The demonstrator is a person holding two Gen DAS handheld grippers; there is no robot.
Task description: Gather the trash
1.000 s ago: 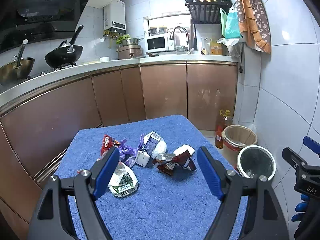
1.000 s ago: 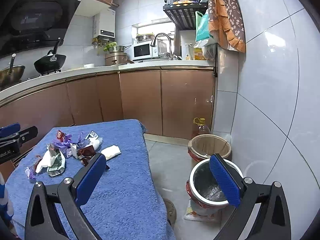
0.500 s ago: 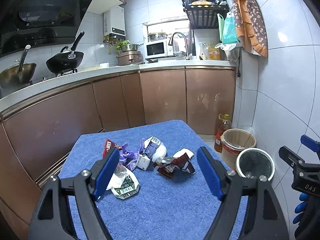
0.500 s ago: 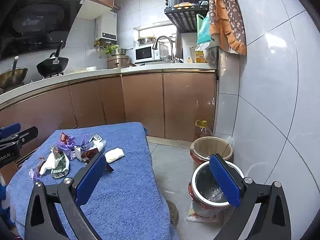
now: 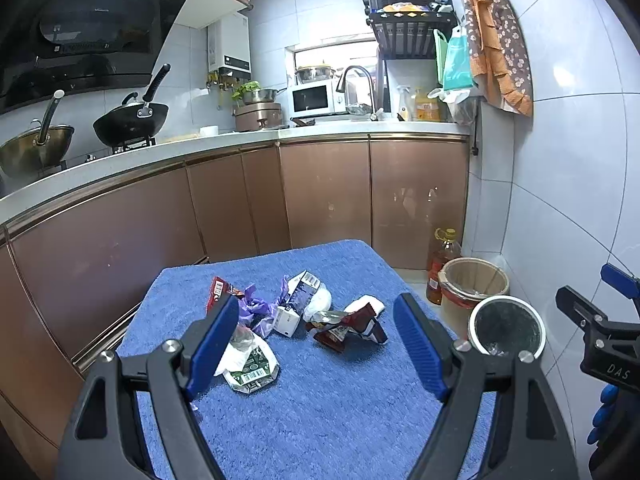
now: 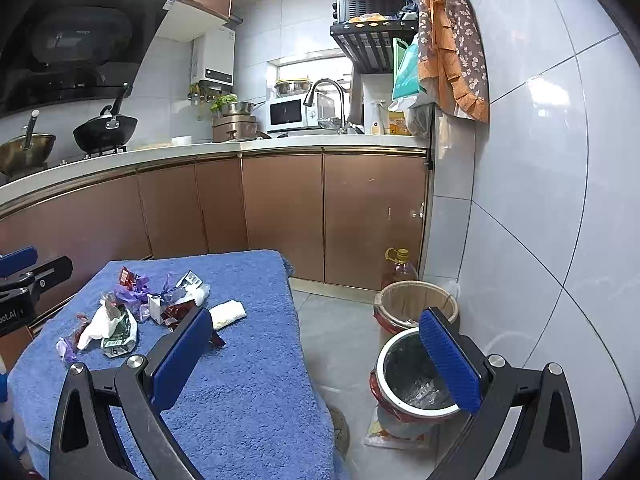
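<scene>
Several pieces of trash lie on a blue towel-covered table: a crumpled green-and-white pack, purple wrappers, a small white-and-blue carton, a dark red wrapper and a white tissue wad. My left gripper is open and empty, above the table's near half, short of the pile. My right gripper is open and empty, over the table's right edge. A steel-rimmed bin with a black liner stands on the floor to the right; it also shows in the left wrist view.
A tan bucket and an oil bottle stand behind the bin against the tiled wall. Brown kitchen cabinets run behind the table, with woks, a microwave and a sink on the counter.
Both grippers have pulled back and tilted up slightly; the table and trash sit lower and farther in both views. Nothing was picked up.
</scene>
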